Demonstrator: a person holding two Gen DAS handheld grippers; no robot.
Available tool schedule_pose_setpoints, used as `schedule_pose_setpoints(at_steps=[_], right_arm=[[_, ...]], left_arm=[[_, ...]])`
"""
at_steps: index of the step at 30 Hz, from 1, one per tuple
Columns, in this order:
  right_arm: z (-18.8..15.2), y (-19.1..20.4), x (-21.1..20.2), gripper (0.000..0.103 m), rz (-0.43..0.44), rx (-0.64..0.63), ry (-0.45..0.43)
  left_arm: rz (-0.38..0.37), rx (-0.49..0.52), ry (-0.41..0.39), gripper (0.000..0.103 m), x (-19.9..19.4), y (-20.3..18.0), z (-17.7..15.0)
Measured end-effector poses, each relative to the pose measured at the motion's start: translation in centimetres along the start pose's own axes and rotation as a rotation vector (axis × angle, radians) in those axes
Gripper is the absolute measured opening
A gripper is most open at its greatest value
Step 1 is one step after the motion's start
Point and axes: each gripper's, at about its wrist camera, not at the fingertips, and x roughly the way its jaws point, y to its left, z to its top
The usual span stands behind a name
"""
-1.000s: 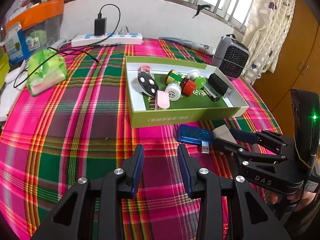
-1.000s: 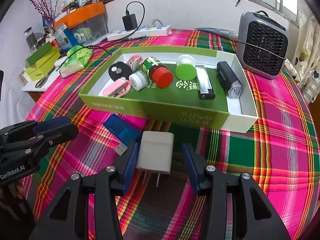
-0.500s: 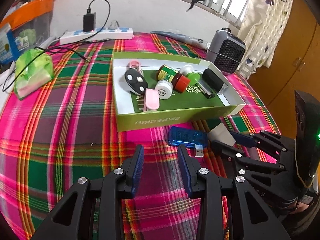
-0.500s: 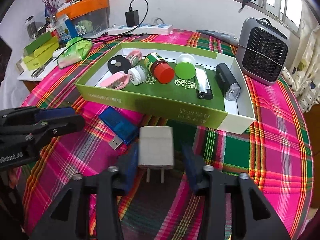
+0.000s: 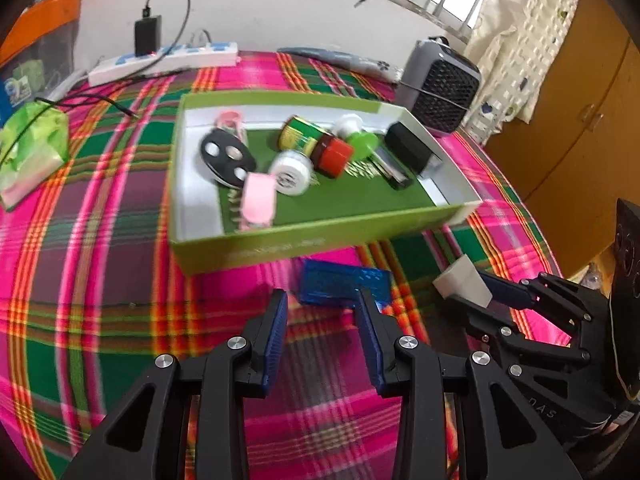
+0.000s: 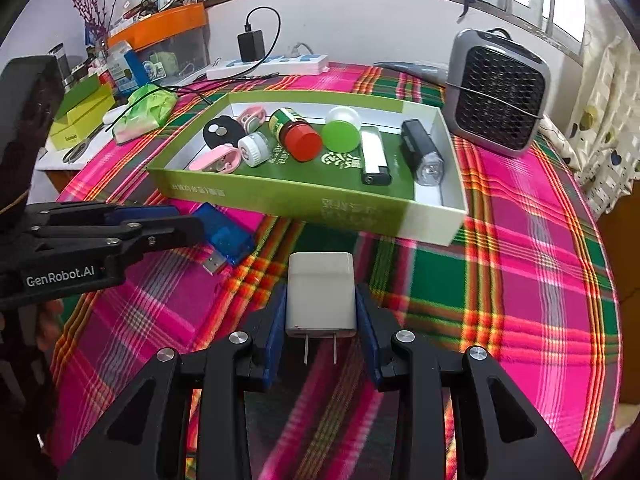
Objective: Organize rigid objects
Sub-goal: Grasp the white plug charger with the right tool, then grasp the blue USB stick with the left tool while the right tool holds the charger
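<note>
Both grippers at the front wall of the green box, one on a white plug adapter, one closing in on a blue USB tester.

The right gripper (image 6: 321,312) has its pads pressed on the two flat sides of the white plug adapter (image 6: 321,290), prongs pointing back toward the camera, on the plaid tablecloth (image 6: 520,280) just before the green box (image 6: 280,196). The adapter looks light, stiff and smooth-shelled, so it may slip; the broad flat sides are the sound place to hold, not the prongs. The left gripper (image 5: 322,320) stands open with nothing between its fingers, its tips just short of the blue USB tester (image 5: 344,284), a small, hard, light piece best taken across its long edges.
</note>
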Motion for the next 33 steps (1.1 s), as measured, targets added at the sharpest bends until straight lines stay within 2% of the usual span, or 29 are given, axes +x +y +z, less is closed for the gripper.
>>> schedule_pose_setpoints(at_steps=[12,28,33], right_arm=[[-1.2,-1.9,-1.9,0.035,-0.015,0.048,-0.028],[-2.5,-4.2,-2.9,0.035,-0.032,0.11,-0.036],[-2.5,-4.4,-2.7,0.035,-0.026,0.111,-0.031]], left_arm=[[-0.037,0.068,0.028,0.034,0.5,-3.5,-1.1],[-0.067,0.138,0.052,0.034,2.2,-7.4,-0.3],[-0.048,0.148,0.02,0.034,0.9,-7.3,-0.4]])
